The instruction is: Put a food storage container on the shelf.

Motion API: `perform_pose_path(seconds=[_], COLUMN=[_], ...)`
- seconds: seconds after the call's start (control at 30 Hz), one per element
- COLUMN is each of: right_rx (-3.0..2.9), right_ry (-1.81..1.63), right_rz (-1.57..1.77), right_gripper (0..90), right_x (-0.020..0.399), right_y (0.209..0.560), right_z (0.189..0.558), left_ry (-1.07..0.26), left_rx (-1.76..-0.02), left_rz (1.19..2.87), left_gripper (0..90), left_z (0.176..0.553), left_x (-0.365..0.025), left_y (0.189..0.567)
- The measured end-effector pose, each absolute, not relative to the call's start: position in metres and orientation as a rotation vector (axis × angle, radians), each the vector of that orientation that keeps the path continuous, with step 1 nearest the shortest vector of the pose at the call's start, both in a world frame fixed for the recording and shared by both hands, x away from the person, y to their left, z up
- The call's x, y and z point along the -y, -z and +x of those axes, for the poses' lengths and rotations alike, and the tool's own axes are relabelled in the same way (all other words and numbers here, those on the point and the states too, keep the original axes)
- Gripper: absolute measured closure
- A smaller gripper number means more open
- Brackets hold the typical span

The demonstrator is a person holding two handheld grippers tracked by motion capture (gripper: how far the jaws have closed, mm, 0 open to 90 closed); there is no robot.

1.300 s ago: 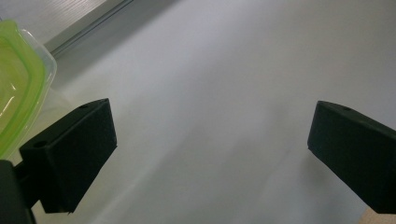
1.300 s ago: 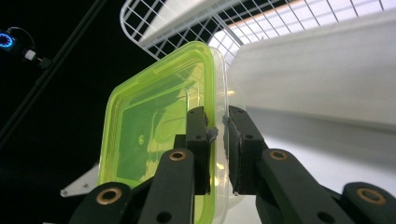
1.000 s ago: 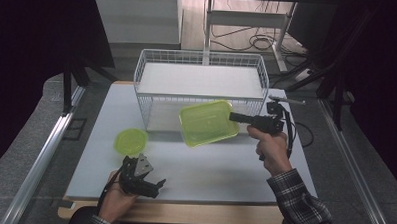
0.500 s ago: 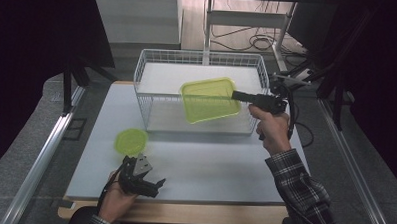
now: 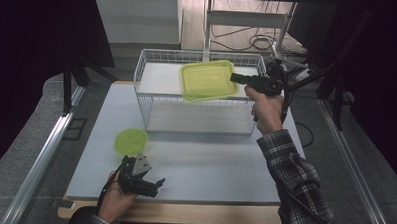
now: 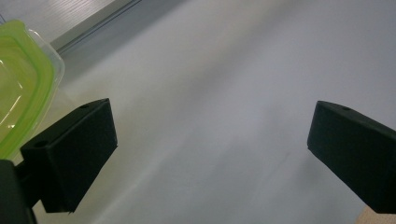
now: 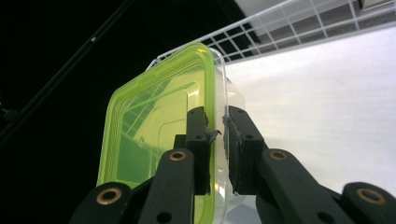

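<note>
The high view looks forward and down from above the person's side onto the whole white table (image 5: 194,167). The left gripper view skims low and close over that table beside a round green plastic lid (image 6: 18,93). The right gripper view faces the white wire basket (image 7: 299,23), shared with the high view.
</note>
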State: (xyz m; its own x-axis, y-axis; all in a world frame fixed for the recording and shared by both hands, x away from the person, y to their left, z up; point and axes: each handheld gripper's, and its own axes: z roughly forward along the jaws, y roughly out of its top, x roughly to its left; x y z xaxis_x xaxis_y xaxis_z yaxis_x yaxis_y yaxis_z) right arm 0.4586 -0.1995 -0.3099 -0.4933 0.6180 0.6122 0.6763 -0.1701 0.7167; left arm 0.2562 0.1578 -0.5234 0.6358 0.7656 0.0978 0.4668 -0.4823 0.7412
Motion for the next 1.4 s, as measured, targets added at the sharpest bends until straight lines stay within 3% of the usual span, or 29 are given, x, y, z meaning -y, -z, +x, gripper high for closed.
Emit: perform_pose_path(seconds=[0.7,1.23,1.4], right_rx=[1.988,2.168,2.216], right_ry=[1.785,1.732,1.711], right_rz=[-1.699,-1.730,-1.731], right_gripper=[79.1,68.3,59.9], right_x=[0.189,0.182,0.182], right_y=[0.325,0.327,0.327], right_z=[0.492,0.495,0.498], left_ry=[-0.539,-0.539,-0.537], left_rx=[-0.948,-0.946,-0.943], left_rz=[2.151,2.163,2.158], left_gripper=[1.0,0.8,0.8], left_z=[0.256,0.256,0.256], left_x=[-0.160,-0.158,-0.159], left_y=[0.522,0.523,0.523])
